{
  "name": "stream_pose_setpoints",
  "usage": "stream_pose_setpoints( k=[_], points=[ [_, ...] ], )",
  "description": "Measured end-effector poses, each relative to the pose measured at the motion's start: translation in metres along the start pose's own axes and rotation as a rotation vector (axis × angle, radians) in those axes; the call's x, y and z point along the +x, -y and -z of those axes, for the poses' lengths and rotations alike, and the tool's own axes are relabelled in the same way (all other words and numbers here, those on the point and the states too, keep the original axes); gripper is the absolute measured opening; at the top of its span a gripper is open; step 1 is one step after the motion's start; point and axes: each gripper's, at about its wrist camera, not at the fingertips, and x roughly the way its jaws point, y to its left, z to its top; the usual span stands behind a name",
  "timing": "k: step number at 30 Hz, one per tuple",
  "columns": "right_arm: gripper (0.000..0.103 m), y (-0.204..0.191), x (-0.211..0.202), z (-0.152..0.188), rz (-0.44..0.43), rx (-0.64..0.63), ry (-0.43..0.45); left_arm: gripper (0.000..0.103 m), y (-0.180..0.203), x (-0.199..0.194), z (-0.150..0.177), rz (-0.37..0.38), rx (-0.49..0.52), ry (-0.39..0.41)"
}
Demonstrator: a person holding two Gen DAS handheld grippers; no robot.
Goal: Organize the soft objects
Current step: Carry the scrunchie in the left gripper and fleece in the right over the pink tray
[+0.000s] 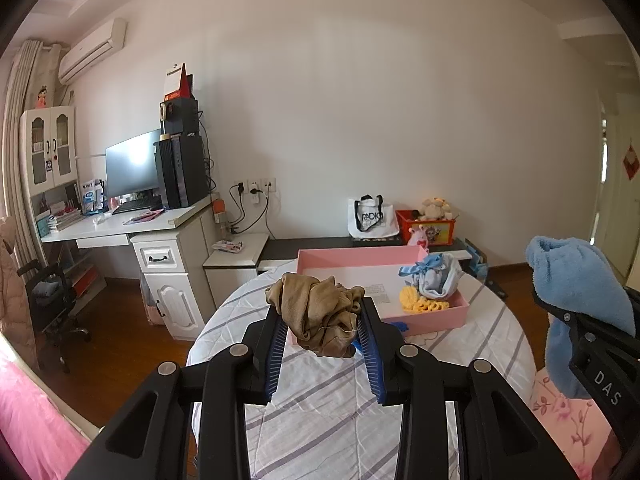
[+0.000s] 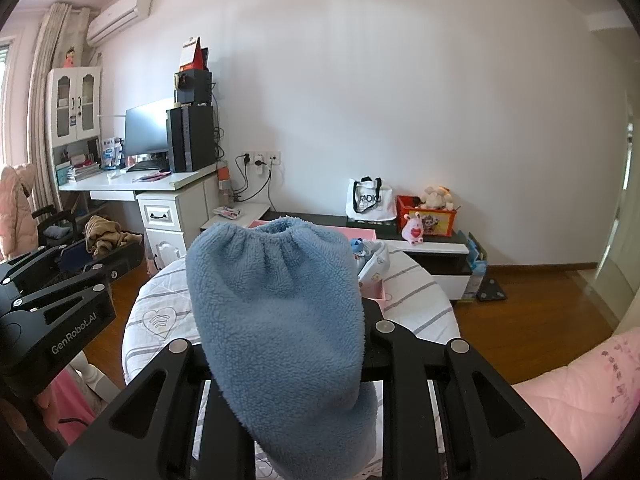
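Brown cloth (image 1: 320,316) | pinched between left jaws | blue fleece (image 2: 276,312) between right jaws

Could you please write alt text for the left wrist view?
The left hand-held gripper clamps a crumpled tan cloth above a round table with a striped cover. Behind stands a shallow pink box holding small soft items.

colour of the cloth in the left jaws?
Olive-brown, plain, no pattern: the crumpled cloth shows best in the left wrist view.
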Motion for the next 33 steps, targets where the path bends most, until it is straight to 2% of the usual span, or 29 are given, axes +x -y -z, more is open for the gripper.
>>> stream_pose_setpoints(
  k=[20, 33],
  points=[
    [0.019, 0.003, 0.013, 0.000, -0.009, 0.022, -0.028, 0.032, 0.003, 0.020, -0.004, -0.001, 0.006, -0.034],
    [0.019, 0.007, 0.055, -0.006, 0.018, 0.056, -0.075, 0.032, -0.005, 0.082, -0.017, 0.040, -0.015, -0.110]
  ],
)
